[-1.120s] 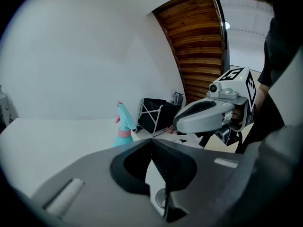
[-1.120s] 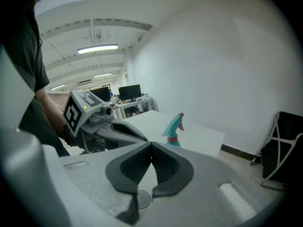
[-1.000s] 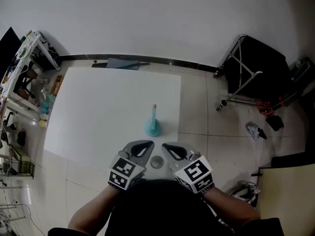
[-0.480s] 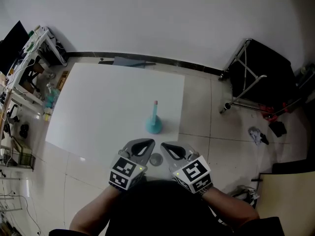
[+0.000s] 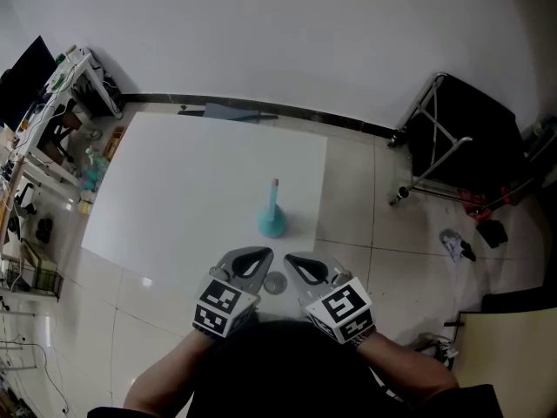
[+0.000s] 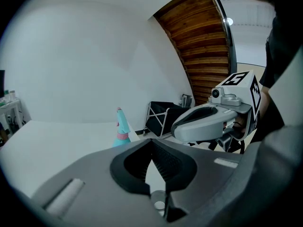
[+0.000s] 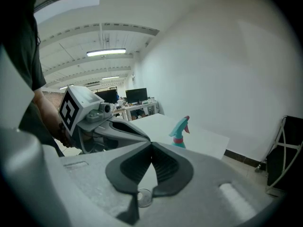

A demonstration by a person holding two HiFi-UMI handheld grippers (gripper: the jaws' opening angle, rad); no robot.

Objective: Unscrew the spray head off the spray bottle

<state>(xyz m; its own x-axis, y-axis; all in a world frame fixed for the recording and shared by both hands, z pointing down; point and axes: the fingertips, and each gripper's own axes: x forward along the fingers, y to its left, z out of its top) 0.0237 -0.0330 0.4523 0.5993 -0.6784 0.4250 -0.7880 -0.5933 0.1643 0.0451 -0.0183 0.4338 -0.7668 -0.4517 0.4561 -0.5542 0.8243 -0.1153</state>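
Both grippers sit low in the head view, side by side, close to the person's body; the left gripper [image 5: 253,262] is clenched tip to tip, nothing in its bite; the right gripper [image 5: 303,266] is clamped the same way, empty too; out ahead, well apart from both, the teal spray bottle [image 5: 272,222] stands upright on the white sheet [image 5: 174,190], toward its near right corner; the spray head [image 5: 274,192] is on top, pink-tipped; a small round disc [image 5: 277,284] lies on the tiled floor [image 5: 365,225] between the grippers.
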